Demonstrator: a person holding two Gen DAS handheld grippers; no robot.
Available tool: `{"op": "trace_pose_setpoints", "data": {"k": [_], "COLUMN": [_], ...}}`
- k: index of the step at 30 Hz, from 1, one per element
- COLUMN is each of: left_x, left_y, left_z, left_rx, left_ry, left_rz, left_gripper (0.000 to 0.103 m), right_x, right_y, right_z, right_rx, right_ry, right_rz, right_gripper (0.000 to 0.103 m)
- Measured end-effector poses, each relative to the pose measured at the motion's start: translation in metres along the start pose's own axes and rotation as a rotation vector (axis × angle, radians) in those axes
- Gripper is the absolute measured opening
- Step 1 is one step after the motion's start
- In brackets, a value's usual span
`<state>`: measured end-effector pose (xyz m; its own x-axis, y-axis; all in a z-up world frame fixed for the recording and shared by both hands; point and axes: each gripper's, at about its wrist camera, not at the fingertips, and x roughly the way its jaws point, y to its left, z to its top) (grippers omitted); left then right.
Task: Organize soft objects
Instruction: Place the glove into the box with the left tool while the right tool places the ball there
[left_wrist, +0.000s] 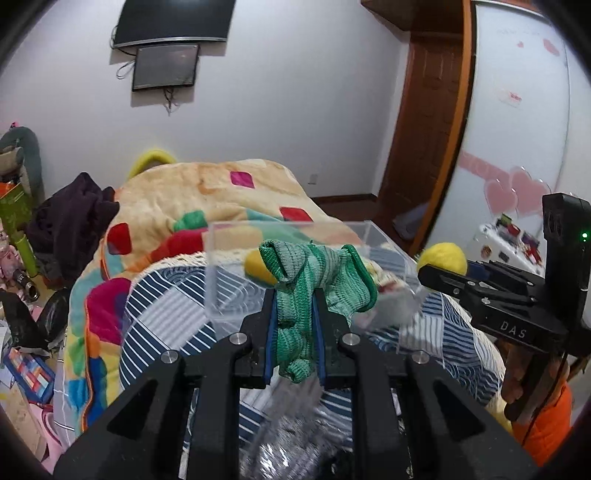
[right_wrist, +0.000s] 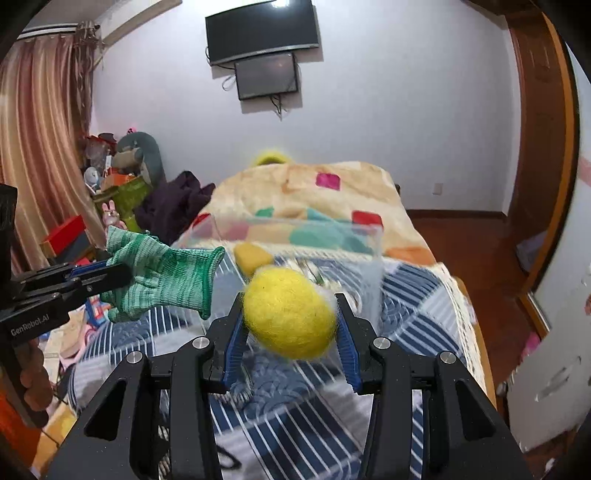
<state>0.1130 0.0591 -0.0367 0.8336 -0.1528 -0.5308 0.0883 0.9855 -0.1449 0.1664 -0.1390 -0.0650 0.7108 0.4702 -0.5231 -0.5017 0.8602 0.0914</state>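
Carrying glove (left_wrist: 310, 291) pinched in left gripper (left_wrist: 295, 332) and ball (right_wrist: 290, 314) clamped in right gripper (right_wrist: 291, 332), box (right_wrist: 306, 236) just ahead, ball side nearer.

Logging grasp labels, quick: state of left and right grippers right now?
Left gripper: shut on the green knit glove.
Right gripper: shut on the yellow felt ball.

The knit glove (left_wrist: 310, 288) is striped green and pale mint. The felt ball (right_wrist: 290, 314) is bright yellow. The bedspread (right_wrist: 280, 413) carries navy-and-white stripes; the blanket (left_wrist: 207, 199) is beige with pink, red and green patches.
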Motion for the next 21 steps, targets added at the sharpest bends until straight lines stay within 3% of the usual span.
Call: {"op": "trace_pose_setpoints", "data": {"k": [10, 21], "left_x": [0.028, 0.07], "left_y": [0.026, 0.03], "left_z": [0.015, 0.013], "left_rx": [-0.067, -0.065], "left_ry": [-0.006, 0.064], "left_rz": [0.081, 0.122], "left_gripper": [0.017, 0.017], "right_x": [0.038, 0.089], "right_y": [0.021, 0.037], "right_z": [0.025, 0.023], "right_rx": [-0.027, -0.069], "right_ry": [0.012, 0.148], "right_rz": [0.036, 0.049], "right_gripper": [0.041, 0.041]}}
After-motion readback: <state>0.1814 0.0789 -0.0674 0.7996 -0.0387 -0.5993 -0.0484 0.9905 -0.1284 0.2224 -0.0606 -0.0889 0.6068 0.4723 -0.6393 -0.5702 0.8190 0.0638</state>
